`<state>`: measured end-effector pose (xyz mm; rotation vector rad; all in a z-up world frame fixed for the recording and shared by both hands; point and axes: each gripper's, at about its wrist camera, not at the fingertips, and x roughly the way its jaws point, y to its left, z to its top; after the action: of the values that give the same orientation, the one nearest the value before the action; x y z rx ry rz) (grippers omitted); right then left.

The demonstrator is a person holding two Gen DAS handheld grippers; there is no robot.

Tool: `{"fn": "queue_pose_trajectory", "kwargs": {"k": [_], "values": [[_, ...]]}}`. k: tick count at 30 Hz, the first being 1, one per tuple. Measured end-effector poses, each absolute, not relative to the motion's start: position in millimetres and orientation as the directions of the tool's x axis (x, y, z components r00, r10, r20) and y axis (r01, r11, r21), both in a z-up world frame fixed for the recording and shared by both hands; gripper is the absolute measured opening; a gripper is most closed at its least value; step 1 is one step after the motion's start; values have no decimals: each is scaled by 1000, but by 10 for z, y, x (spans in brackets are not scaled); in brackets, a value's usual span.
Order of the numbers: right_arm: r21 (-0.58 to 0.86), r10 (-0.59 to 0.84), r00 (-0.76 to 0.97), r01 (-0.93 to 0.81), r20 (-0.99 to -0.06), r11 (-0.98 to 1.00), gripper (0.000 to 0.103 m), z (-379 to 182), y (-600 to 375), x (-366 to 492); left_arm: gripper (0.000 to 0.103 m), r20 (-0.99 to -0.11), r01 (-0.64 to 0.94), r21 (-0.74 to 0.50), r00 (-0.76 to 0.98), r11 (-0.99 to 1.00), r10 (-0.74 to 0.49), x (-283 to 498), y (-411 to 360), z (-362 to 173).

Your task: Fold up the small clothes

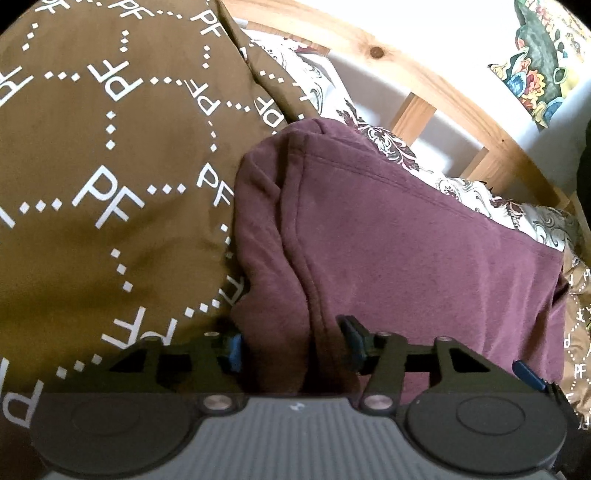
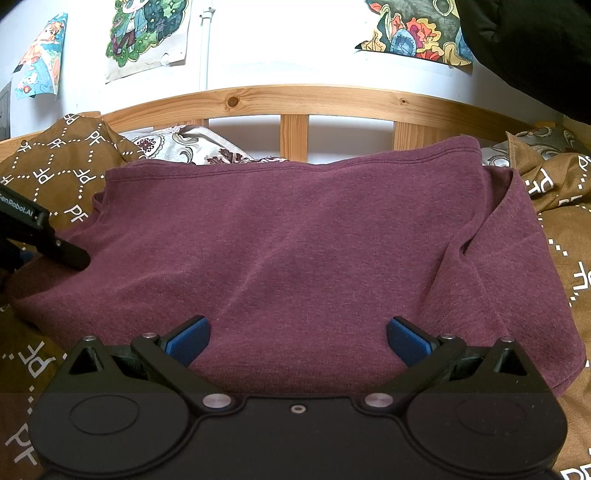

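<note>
A maroon shirt (image 2: 295,240) lies spread on a brown bedspread, partly folded, its hem toward the headboard. In the left wrist view the shirt (image 1: 406,240) fills the middle and right, with a bunched fold at its left side. My left gripper (image 1: 293,347) is open, its blue pads on either side of that bunched fold at the shirt's edge. It also shows in the right wrist view (image 2: 48,240) at the shirt's left edge. My right gripper (image 2: 297,341) is wide open and empty, just above the shirt's near edge.
The brown bedspread (image 1: 92,166) with white "PF" lettering covers the bed. A patterned pillow (image 2: 177,146) and a wooden slatted headboard (image 2: 295,99) stand behind the shirt. Posters (image 2: 147,33) hang on the white wall.
</note>
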<state>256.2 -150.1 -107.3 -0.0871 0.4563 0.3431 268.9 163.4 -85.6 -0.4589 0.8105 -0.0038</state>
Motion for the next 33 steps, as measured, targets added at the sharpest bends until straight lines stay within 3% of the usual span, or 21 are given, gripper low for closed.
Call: {"fn": "queue_pose_trajectory", "kwargs": {"k": [1, 3, 7, 8, 13, 16, 26, 33], "values": [[-6, 305, 842, -344, -446, 939, 103, -1074, -1502, 2562, 72, -700, -158, -398, 689, 904, -188, 2698, 1624, -865], [-6, 305, 842, -343, -446, 939, 103, -1075, -1502, 2562, 76, -709, -121, -376, 675, 919, -202, 2726, 1569, -877], [-6, 305, 842, -343, -445, 939, 103, -1076, -1505, 2562, 73, -720, -99, -319, 671, 942, -174, 2720, 1474, -859], [-6, 305, 842, -343, -445, 939, 103, -1077, -1505, 2562, 71, -722, -103, -321, 670, 941, -173, 2723, 1479, -856], [-6, 305, 842, -343, -445, 939, 103, -1078, -1505, 2563, 36, -719, -121, -388, 660, 914, -218, 2739, 1566, -864], [-6, 305, 842, -343, -445, 939, 103, -1080, -1507, 2563, 20, -703, -114, -425, 667, 898, -247, 2718, 1585, -847], [-88, 248, 822, -338, -512, 937, 103, -932, -1391, 2601, 16, -640, -166, -597, 688, 785, -342, 2520, 1766, -539], [-2, 275, 776, -335, -568, 942, 103, -756, -1398, 2490, 15, -617, -191, -634, 710, 750, -341, 2215, 1987, -323]]}}
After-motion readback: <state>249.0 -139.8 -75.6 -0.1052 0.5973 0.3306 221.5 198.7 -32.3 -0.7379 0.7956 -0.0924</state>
